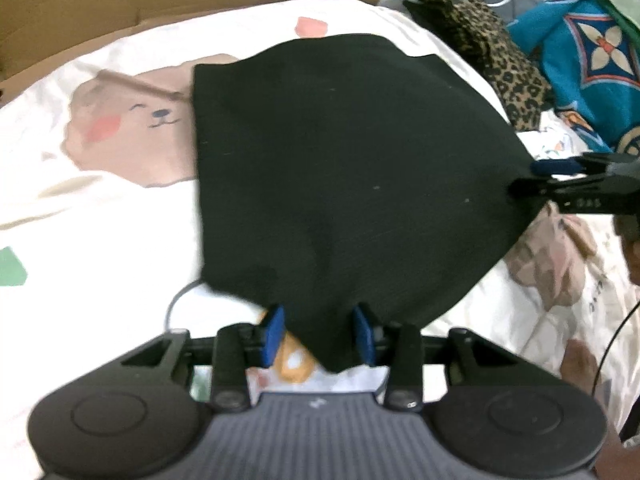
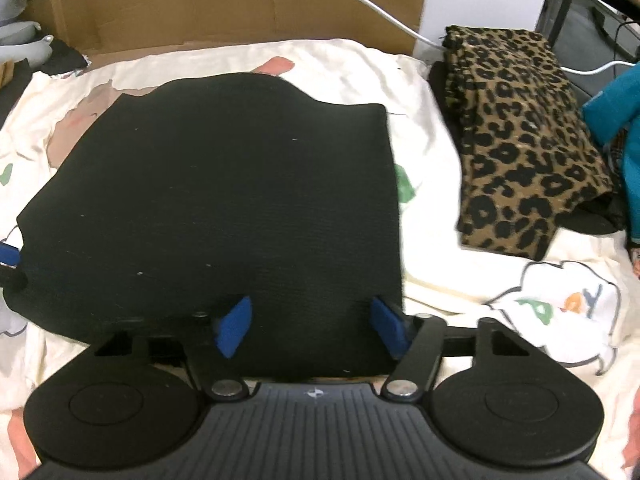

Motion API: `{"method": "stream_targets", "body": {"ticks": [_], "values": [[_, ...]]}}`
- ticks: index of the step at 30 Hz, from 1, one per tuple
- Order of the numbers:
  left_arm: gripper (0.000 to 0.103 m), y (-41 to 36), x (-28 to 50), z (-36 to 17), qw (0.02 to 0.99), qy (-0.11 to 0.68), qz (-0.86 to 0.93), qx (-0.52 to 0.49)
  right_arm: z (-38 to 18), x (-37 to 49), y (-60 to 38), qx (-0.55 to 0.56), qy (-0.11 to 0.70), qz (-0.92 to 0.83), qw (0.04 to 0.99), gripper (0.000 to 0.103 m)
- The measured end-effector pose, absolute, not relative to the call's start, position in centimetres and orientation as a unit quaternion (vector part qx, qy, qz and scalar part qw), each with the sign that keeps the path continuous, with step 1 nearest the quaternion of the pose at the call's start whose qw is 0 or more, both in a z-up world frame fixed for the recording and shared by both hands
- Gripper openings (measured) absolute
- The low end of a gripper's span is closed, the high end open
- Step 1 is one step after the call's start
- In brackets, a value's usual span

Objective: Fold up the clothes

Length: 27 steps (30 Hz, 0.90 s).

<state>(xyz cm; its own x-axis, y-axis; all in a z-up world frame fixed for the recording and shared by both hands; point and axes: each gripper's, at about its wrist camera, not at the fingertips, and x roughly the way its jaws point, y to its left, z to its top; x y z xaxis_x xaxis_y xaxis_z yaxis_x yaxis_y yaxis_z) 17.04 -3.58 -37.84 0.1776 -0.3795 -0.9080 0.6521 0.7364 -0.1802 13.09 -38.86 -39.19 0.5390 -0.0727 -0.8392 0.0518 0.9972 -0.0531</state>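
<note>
On my left wrist feed: one black knit garment, folded flat, spread over a cream bedsheet printed with a cartoon bear. Its near corner hangs down between the blue pads of my left gripper; the pads stand apart with cloth in the gap, and I cannot tell whether they actually pinch it. At the right edge of the same feed, my right gripper meets the garment's right-hand corner side-on, one blue pad above the cloth and a black finger level with its edge; the fabric pulls to a point there. On my right wrist feed: the same garment fills the lower centre, its near hem lying between and over the right gripper's fingers, which stand wide apart; grip not confirmed from this angle either, so I cannot tell its state. The left gripper's blue tip shows at the far left, touching the garment's corner. Also listed: one folded leopard-print garment on the sheet to the right, well apart from the black one; a teal patterned cloth beyond it; a brown cardboard panel standing behind the bed; a white cable running across it.
</note>
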Motion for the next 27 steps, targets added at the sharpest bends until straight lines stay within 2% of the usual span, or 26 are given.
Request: {"method": "stream_targets", "body": {"ticks": [5,7,9,11,12,18,20,27], "values": [[0.034,-1.8,17.5,-35.5,0.762,0.540,-0.344,0.098,-36.9,11.9,-39.5,0.002,0.460,-0.040,0.887,0.057],[0.034,-1.7,17.3,-34.6,0.764,0.532,-0.353,0.090,-36.5,11.5,-39.2,0.022,0.457,-0.024,0.889,0.048],[0.034,-2.2,16.9,-34.4,0.760,0.530,-0.367,0.084,-36.5,11.2,-38.5,0.031,0.461,-0.011,0.887,0.044],[0.029,-2.9,16.3,-34.7,0.752,0.530,-0.384,0.087,-36.9,11.1,-37.8,0.033,0.468,-0.005,0.883,0.043],[0.027,-3.3,16.0,-34.9,0.747,0.529,-0.391,0.090,-37.2,11.1,-37.5,0.034,0.472,-0.003,0.881,0.037],[0.021,-5.2,15.4,-37.3,0.733,0.538,-0.404,0.103,-38.5,11.2,-36.6,0.030,0.479,0.002,0.877,0.037],[0.015,-5.6,15.6,-38.2,0.733,0.540,-0.399,0.110,-38.8,11.2,-36.6,0.026,0.481,-0.001,0.876,0.036],[0.015,-5.0,15.8,-37.8,0.732,0.549,-0.376,0.147,-38.8,10.7,-37.9,0.015,0.485,-0.023,0.874,0.035]]}}
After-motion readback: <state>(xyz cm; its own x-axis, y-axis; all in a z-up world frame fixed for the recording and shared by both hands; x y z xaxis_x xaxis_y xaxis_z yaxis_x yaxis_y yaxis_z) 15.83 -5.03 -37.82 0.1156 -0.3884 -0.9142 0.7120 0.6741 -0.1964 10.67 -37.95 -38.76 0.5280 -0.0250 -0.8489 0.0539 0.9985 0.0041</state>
